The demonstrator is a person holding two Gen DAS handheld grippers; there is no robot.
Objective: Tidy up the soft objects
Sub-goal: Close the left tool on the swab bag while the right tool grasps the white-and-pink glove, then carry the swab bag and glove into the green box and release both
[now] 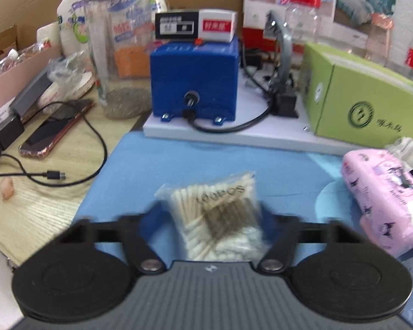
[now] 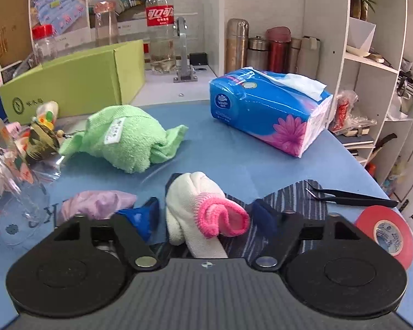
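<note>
The left hand-held gripper (image 1: 210,214) has its jaws spread wide on either side of a clear plastic bag of wooden-stemmed cotton swabs (image 1: 217,217), printed "100PCS"; the bag lies on the blue mat covering the bench (image 1: 157,159), and the left wrist view is too blurred to tell whether the fingertips touch it. The bag is creased, with the white swab tips bunched at its near end. A pink printed tissue pack (image 1: 382,198) lies to the right of it, well apart. Behind the mat stand a blue box-shaped device (image 1: 194,79), a tall clear plastic jar (image 1: 118,49) and a green cardboard box (image 1: 360,93). The right hand-held gripper (image 2: 209,214) also stands open, its blue-padded fingertips flanking a white knitted glove with a pink rolled cuff (image 2: 203,206), without clear contact. The glove is crumpled, cuff turned toward the camera, and rests partly on a dark striped cloth (image 2: 297,200). Nearby on the mat lie a crumpled light green towel with a white label (image 2: 126,137), a lilac cloth (image 2: 96,203), a blue tissue pack with a purple flower print (image 2: 269,110), black tweezers (image 2: 352,195) and a roll of red tape (image 2: 385,233).
</note>
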